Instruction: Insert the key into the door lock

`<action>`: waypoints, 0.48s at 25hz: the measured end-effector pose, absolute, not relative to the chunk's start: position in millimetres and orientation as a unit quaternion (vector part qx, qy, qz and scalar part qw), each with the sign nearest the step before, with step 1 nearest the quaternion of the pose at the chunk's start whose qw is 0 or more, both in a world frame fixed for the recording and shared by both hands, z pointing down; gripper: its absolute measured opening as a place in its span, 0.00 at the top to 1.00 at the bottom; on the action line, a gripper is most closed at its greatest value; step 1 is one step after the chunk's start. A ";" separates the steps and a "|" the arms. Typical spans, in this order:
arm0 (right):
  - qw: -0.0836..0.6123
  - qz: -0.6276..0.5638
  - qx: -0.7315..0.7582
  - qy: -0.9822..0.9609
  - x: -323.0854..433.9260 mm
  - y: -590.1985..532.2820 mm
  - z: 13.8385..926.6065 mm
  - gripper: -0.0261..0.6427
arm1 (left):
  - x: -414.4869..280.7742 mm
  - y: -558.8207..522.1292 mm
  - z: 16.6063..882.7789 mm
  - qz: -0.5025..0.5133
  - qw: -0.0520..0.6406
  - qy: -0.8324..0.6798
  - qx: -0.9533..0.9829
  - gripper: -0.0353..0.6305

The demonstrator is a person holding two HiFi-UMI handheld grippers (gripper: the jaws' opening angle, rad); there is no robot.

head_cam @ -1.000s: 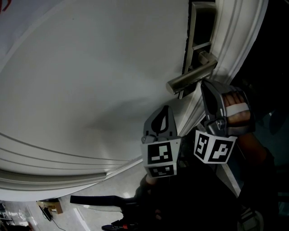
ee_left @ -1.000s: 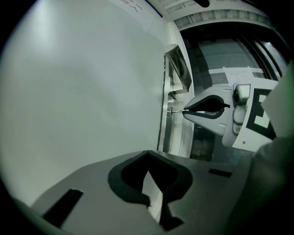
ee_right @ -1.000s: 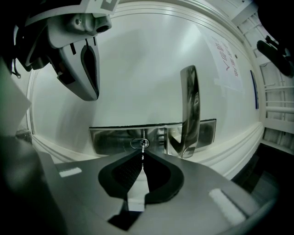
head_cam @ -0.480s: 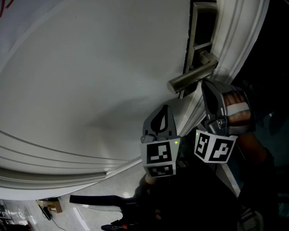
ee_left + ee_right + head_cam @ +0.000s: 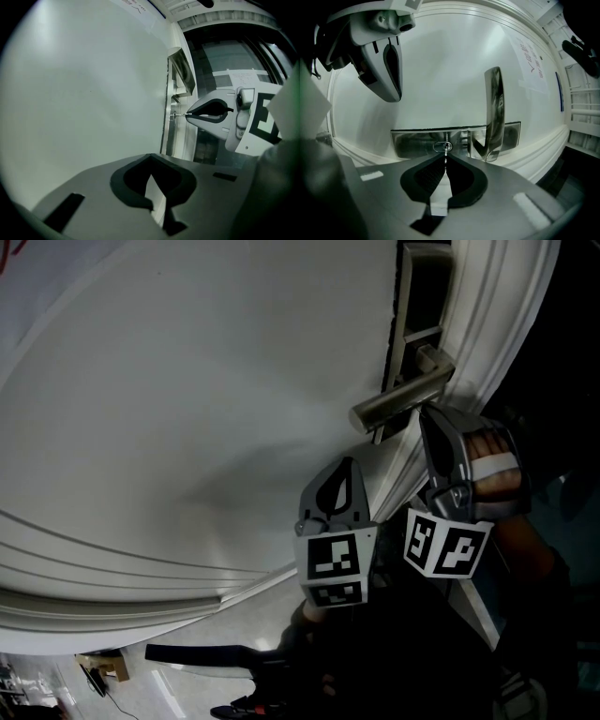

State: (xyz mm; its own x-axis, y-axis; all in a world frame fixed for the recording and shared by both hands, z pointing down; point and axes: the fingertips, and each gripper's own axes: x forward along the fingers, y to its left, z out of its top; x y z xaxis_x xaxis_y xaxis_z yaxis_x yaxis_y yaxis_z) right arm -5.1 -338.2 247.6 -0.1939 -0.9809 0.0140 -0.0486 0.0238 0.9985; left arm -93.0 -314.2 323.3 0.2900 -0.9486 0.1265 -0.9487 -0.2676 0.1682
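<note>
Right gripper (image 5: 445, 159) is clamped on the key (image 5: 446, 152), whose tip sits right at the keyhole (image 5: 442, 146) in the lock plate (image 5: 412, 143) — just beside the lever handle (image 5: 494, 112). Left gripper (image 5: 149, 157) hangs off the plate's side — jaws together, nothing between them.
</note>
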 end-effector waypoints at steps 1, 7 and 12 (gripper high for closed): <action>0.441 -0.528 0.457 -0.564 -5.2 -338.2 247.7 0.94 | -93.1 -314.1 323.1 0.000 0.105 -0.596 0.796 0.95; 0.442 -0.528 0.455 -0.564 -6.5 -338.9 247.7 0.94 | -95.2 -311.8 322.4 -0.003 0.113 -0.596 0.795 0.95; 0.443 -0.528 0.455 -0.564 -7.1 -339.7 247.0 0.94 | -97.6 -312.5 322.2 -0.004 0.112 -0.598 0.794 0.95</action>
State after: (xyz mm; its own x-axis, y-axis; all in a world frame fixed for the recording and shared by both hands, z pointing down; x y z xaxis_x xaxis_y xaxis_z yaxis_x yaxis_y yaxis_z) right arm -7.1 -339.7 247.0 -0.1941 -0.9808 0.0193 -0.0465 0.0289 0.9985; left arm -97.6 -312.5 322.2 0.2853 -0.9500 0.1270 -0.9480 -0.2602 0.1835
